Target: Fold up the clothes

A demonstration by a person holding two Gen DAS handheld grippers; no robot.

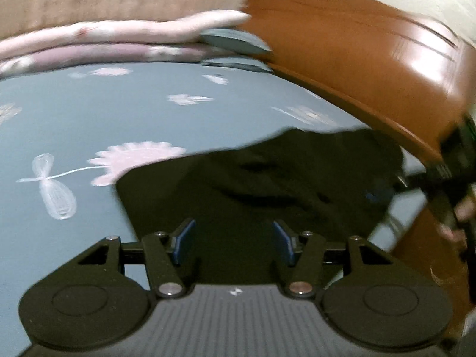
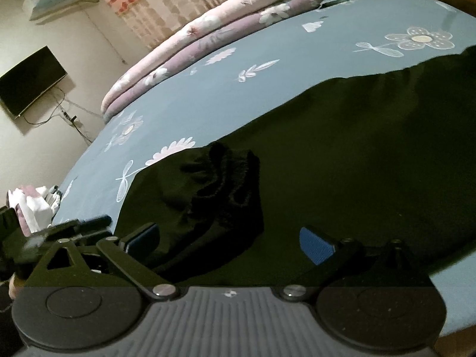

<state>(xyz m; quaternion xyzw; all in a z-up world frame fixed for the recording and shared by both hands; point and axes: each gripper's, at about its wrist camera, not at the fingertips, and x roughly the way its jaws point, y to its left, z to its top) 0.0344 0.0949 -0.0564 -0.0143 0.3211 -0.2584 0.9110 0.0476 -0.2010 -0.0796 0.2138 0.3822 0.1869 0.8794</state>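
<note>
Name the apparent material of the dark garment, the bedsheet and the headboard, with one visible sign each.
Dark garment: soft matte fabric, probably knit; it creases and bunches. Bedsheet: smooth woven cloth, likely cotton, printed with flowers. Headboard: wood or wood veneer, glossy; orange-brown with bright reflections.

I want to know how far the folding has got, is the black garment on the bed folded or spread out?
Mostly spread: the black garment lies wide across the blue floral bedsheet, with only one bunched, turned-over part near the right tongs.

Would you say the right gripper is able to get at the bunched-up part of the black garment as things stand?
Probably yes. The right gripper is open, and the bunched fold of the black garment lies just ahead of its fingers on the blue bedsheet, with nothing between them.
</note>
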